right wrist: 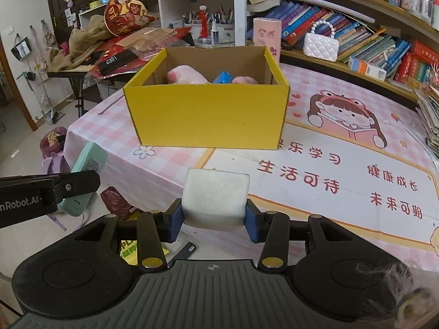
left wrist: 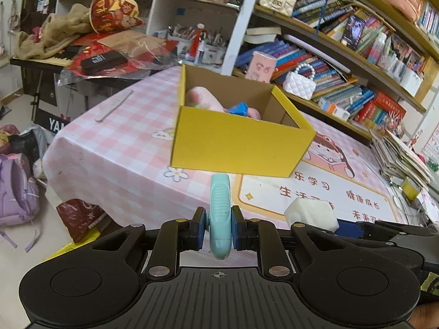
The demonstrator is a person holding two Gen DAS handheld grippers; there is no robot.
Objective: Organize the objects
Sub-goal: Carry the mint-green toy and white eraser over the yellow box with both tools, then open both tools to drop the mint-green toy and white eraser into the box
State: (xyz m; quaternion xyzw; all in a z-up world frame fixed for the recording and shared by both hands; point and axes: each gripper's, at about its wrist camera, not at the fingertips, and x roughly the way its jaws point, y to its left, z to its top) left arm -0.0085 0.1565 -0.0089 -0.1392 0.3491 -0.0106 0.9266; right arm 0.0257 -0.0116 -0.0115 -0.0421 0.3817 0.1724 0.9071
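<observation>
An open yellow box stands on the pink checked table, holding pink plush pieces and a blue item. My left gripper is shut on a slim mint-green device, held edge-up in front of the box. That device and the left gripper's finger also show at the left of the right wrist view. My right gripper is shut on a white block, held above the table's near part. The same white block appears at the right of the left wrist view.
Bookshelves packed with books and white quilted purses line the far right. A keyboard stand with cloth, red decorations and a black box sits behind the table at left. Bags lie on the floor. A paper stack rests at the table's right.
</observation>
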